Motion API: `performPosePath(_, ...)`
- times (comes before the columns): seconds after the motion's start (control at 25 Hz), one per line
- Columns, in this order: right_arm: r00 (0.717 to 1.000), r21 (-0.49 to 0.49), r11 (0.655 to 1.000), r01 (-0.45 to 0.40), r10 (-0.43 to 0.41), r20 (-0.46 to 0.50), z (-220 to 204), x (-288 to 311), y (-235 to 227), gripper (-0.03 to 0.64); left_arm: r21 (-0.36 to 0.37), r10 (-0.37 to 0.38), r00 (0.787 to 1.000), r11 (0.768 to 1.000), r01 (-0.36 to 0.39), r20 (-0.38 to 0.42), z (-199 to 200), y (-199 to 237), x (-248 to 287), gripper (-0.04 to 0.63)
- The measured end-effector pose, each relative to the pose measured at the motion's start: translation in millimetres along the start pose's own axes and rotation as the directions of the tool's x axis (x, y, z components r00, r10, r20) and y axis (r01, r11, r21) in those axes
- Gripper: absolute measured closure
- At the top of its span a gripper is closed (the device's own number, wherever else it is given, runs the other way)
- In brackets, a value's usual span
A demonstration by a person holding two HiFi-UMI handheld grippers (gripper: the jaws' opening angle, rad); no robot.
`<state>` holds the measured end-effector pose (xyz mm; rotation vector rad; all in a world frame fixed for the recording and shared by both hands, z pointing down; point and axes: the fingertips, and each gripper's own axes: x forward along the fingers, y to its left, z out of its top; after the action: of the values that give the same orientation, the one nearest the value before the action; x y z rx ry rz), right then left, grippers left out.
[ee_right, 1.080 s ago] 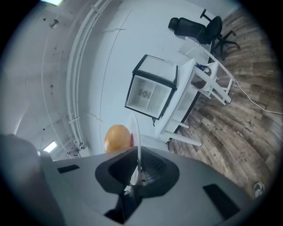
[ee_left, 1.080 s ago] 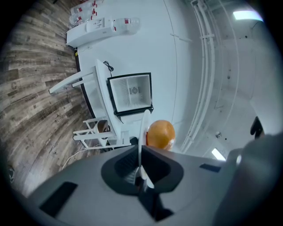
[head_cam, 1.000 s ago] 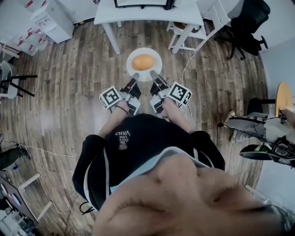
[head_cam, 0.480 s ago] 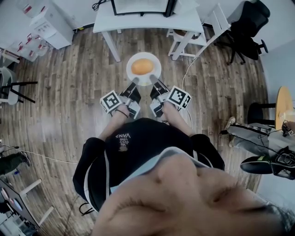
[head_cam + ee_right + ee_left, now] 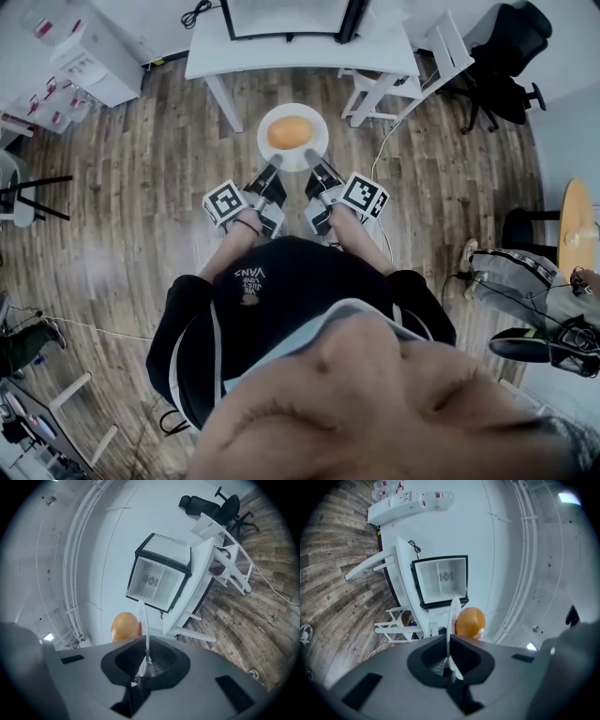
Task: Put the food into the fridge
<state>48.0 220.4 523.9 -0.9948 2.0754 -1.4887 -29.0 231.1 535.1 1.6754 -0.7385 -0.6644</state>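
Observation:
A white plate (image 5: 317, 153) carrying a round orange food item (image 5: 290, 133) is held over the wooden floor in front of a white table (image 5: 300, 52). My left gripper (image 5: 273, 167) is shut on the plate's near-left rim and my right gripper (image 5: 315, 165) is shut on its near-right rim. In the left gripper view the plate (image 5: 453, 620) runs edge-on out of the jaws (image 5: 450, 660), with the food (image 5: 469, 623) beside it. The right gripper view shows the same plate (image 5: 143, 625), food (image 5: 124, 626) and gripper (image 5: 144, 665). An open small fridge (image 5: 442, 579) (image 5: 159, 576) with a white inside stands on the table.
A white chair (image 5: 394, 66) stands at the table's right end, with a black office chair (image 5: 506, 47) beyond it. A white shelf unit (image 5: 94, 52) sits at the far left. A cable (image 5: 389, 131) trails across the floor. A round wooden table (image 5: 577, 216) is at the right edge.
The person has stepped forward with the plate; the table and fridge are now closer. Both grippers keep their hold on the plate's rim.

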Motion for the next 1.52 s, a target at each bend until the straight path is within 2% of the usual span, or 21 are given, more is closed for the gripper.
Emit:
performPosePath(0.32, 1.0, 0.001, 1.0, 0.016, -0.016, 0.021, 12, 51, -2, 0.591, -0.014, -0.021, 0.999, 1.0, 0.02, -0.028, 48, 8, 22, 0.571)
performPosePath(0.68, 0.997, 0.004, 1.0, 0.028, -0.029, 0.068, 23, 88, -6, 0.591, -0.021, -0.03, 0.997, 0.999, 0.029, -0.075, 83, 21, 41, 0.571)
performPosePath(0.92, 0.994, 0.01, 0.998, 0.055, -0.056, 0.094, 29, 100, -9, 0.591, -0.018, -0.034, 0.994, 0.999, 0.032, -0.107, 97, 26, 50, 0.571)
performPosePath(1.2, 0.994, 0.003, 0.999, 0.047, -0.047, 0.095, 41, 115, -12, 0.591, -0.048, -0.048, 0.994, 0.998, 0.043, -0.101, 107, 29, 65, 0.571)
performPosePath(1.52, 0.997, 0.007, 0.999, 0.038, -0.038, 0.072, 66, 131, -21, 0.591, -0.039, -0.03, 0.996, 0.999, 0.027, -0.079, 117, 35, 91, 0.571)
